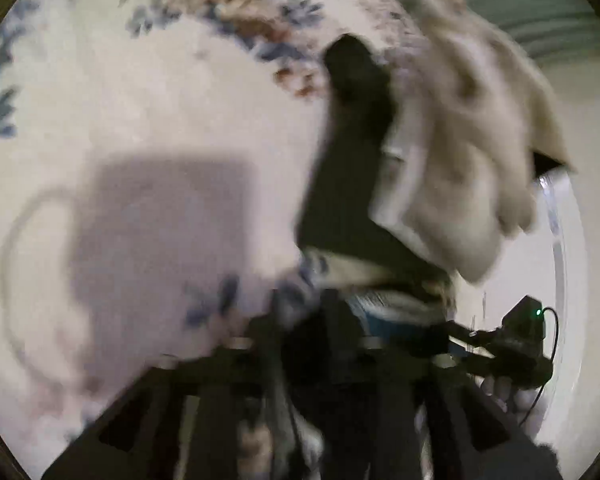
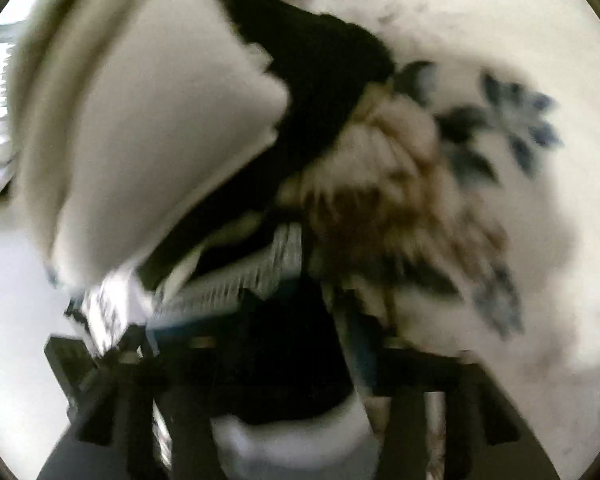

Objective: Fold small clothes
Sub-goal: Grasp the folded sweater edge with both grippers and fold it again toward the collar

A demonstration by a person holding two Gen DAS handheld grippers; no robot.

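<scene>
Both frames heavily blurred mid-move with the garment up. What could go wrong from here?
1. The cream and black garment hangs bunched in the air; set down like this, it may land creased on the floral sheet.
2. The left gripper and right gripper are buried in cloth, so grip is unverifiable; a corner might slip.
3. The other gripper is close, so a collision seems possible.

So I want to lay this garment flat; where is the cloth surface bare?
In the left wrist view, the floral cloth lies bare on the left, between the blue flower border and a square shadow. The right is crowded: the cream and black garment hangs over it, near both tongs. In the right wrist view, bare cloth shows far right, beyond the blue flower.
</scene>
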